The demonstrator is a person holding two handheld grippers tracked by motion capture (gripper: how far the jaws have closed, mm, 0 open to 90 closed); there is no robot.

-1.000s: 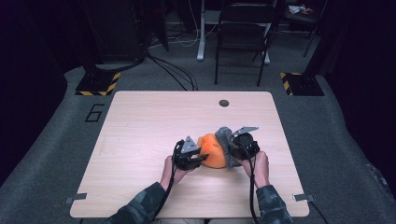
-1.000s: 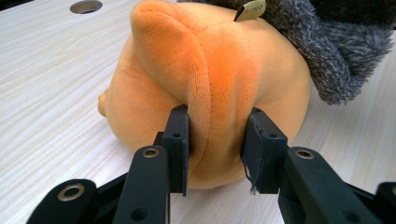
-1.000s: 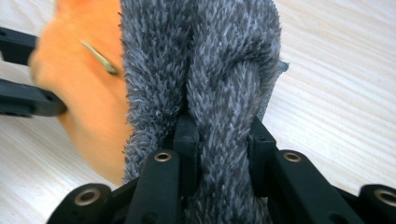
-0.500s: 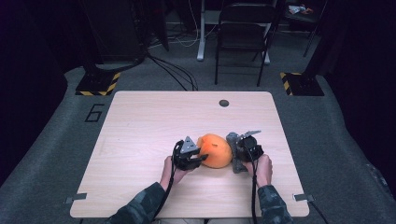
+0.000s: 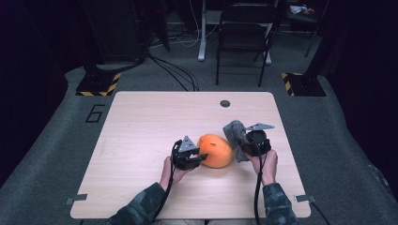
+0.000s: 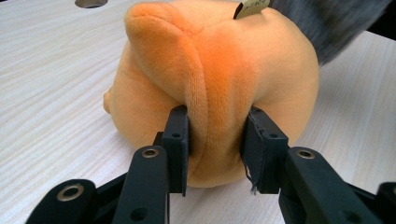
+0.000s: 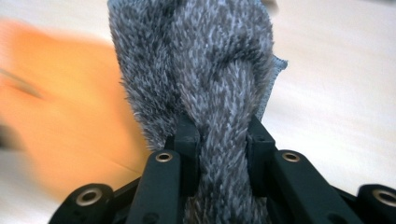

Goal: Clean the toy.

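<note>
Orange plush toy (image 5: 215, 151) lies on the desk (image 5: 141, 122), in the near half, right of centre and closer to the near edge than to the far one. In the left gripper view the plush (image 6: 219, 84) is rounded, with a raised seam ridge running down the side facing the camera and a small tag at its top.

Left gripper (image 5: 199, 157) is at the toy's left side. Its jaws are clamped on the seam ridge, pads pressing into the fabric from both sides (image 6: 215, 149).

Grey furry cloth (image 5: 236, 138) sits just beside the toy's right side; whether the two touch cannot be told. Right gripper (image 5: 241, 147) has its jaws closed tight on a bunched fold of this cloth (image 7: 219, 93); the rest stands up above the pads (image 7: 223, 154). The orange toy shows blurred at the left of the right gripper view.

Small dark round hole (image 5: 225, 103) in the desk near the far edge, well apart from the toy.
</note>
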